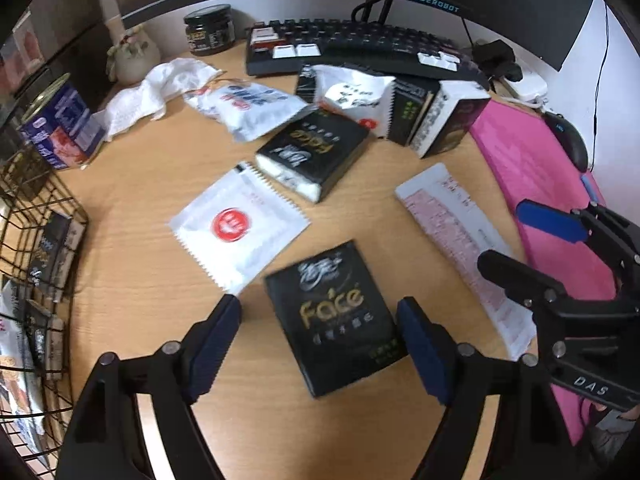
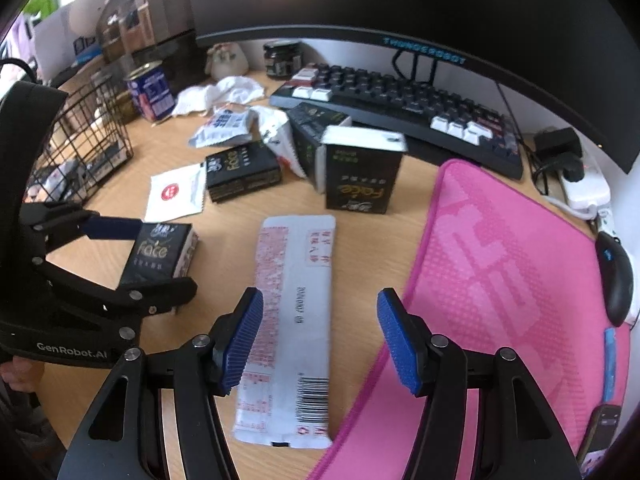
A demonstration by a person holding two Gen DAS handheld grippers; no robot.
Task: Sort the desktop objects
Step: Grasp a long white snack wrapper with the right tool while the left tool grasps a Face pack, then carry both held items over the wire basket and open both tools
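Observation:
A black "Face" tissue pack (image 1: 338,316) lies on the wooden desk between the open fingers of my left gripper (image 1: 320,344), which do not touch it. It also shows in the right wrist view (image 2: 160,256), with the left gripper (image 2: 132,256) around it. My right gripper (image 2: 320,340) is open over a long white and pink packet (image 2: 292,320), also seen in the left wrist view (image 1: 460,240). More black tissue packs (image 1: 316,152) (image 2: 360,176) and white sachets (image 1: 240,228) (image 1: 248,108) lie scattered further back.
A black wire basket (image 1: 36,264) holding packs stands at the left. A pink mat (image 2: 500,280), a mouse (image 2: 616,280), a keyboard (image 1: 360,44) and a monitor are at right and back. A blue tin (image 1: 60,128), a jar (image 1: 210,28) and a crumpled cloth (image 1: 160,88) sit back left.

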